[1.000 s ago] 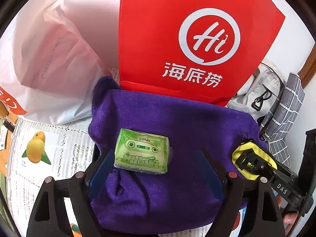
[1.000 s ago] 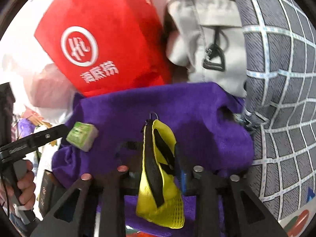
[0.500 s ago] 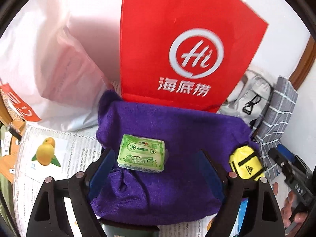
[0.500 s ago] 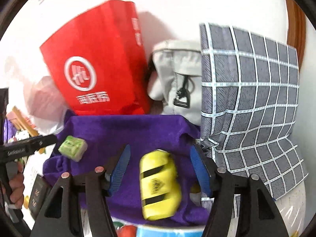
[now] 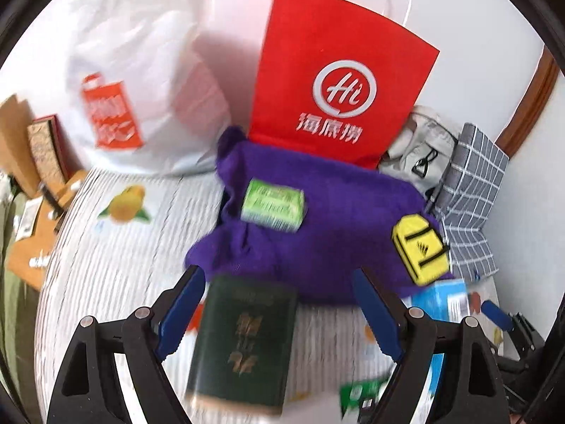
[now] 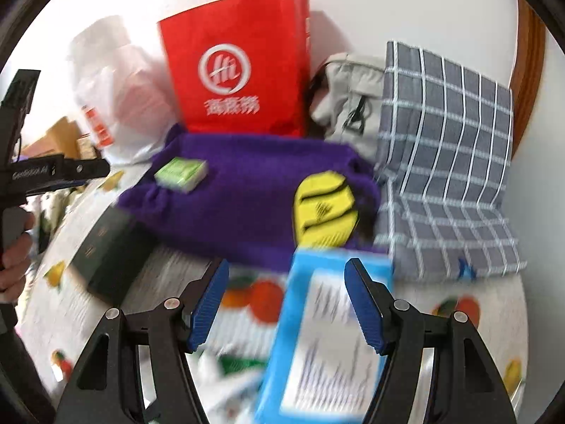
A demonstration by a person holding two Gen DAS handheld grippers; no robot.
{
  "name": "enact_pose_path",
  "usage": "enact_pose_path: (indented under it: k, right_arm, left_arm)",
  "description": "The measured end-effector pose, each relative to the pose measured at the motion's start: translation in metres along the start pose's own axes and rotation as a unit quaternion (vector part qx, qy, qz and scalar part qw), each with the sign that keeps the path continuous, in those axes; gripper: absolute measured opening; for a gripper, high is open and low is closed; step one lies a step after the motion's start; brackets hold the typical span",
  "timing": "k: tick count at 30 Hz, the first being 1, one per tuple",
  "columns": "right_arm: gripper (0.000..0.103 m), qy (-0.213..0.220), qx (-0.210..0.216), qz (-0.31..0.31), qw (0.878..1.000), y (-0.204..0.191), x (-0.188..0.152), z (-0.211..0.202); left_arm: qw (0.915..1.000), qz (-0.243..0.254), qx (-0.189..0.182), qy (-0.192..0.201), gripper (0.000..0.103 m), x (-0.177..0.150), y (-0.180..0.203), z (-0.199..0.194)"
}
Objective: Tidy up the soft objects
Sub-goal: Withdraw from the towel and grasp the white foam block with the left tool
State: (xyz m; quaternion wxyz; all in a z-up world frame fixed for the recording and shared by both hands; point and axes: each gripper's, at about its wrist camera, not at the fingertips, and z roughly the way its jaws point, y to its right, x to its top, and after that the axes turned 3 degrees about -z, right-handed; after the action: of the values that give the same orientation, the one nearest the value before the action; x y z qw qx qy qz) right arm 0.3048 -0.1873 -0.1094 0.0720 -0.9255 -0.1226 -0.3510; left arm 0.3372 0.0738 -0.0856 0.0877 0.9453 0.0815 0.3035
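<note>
Purple towel (image 5: pixel 317 233) is sitting lumpy, so the yellow pouch (image 5: pixel 420 251) is risking sliding off; both claws, left claw (image 5: pixel 279 314) and right claw (image 6: pixel 286 304), are hanging spread and empty.

We read a white "Hi" in a ring on the red paper bag (image 5: pixel 339 81), at twelve o'clock, with three blurred Chinese characters beneath. Print on the green packet (image 5: pixel 272 205), dark book (image 5: pixel 243 339) and blue box (image 6: pixel 328 335) blurs beyond reading.

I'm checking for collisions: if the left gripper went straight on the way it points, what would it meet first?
Probably the dark green booklet, lying on the table between the open left gripper fingers. Beyond it is the purple towel. Blur makes depth uncertain.
</note>
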Motion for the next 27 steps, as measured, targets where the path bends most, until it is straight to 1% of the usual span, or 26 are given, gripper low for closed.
enact_pose_path:
  k: [2,4,6,11,15,18,21,23,27]
  right_arm:
    - [0.069,-0.007,0.015,0.000,1.000,-0.005,-0.016,-0.010]
    - [0.075,-0.015,0.030,-0.009,0.999,-0.014,-0.036,-0.019]
    - [0.080,-0.020,0.029,-0.019,0.999,-0.024,-0.055,-0.026]
    - [0.081,-0.046,0.026,-0.031,0.998,-0.039,-0.093,-0.026]
    - [0.081,-0.072,0.020,-0.013,0.997,-0.041,-0.118,-0.012]
    - [0.081,-0.082,0.024,0.004,0.996,-0.041,-0.129,-0.002]
    - [0.081,-0.084,0.029,0.020,0.996,-0.041,-0.133,0.004]
    - [0.081,-0.085,0.036,0.025,0.995,-0.042,-0.133,0.006]
    - [0.081,-0.090,0.042,0.029,0.995,-0.044,-0.132,0.011]
  left_arm:
    - [1.0000,-0.005,0.002,0.000,0.085,-0.015,-0.008,-0.012]
    - [0.9999,-0.015,0.001,-0.003,0.085,-0.032,-0.016,-0.020]
    - [0.9996,-0.027,-0.003,-0.009,0.085,-0.050,-0.023,-0.027]
    - [0.9983,-0.050,-0.016,-0.024,0.085,-0.089,-0.035,-0.033]
    - [0.9983,-0.049,-0.015,-0.030,0.085,-0.117,-0.039,-0.035]
    - [0.9985,-0.040,-0.011,-0.035,0.085,-0.131,-0.039,-0.032]
    - [0.9983,-0.035,-0.015,-0.043,0.085,-0.142,-0.036,-0.025]
    - [0.9983,-0.028,-0.019,-0.047,0.085,-0.145,-0.032,-0.020]
    - [0.9985,-0.007,-0.010,-0.054,0.085,-0.146,-0.016,-0.008]
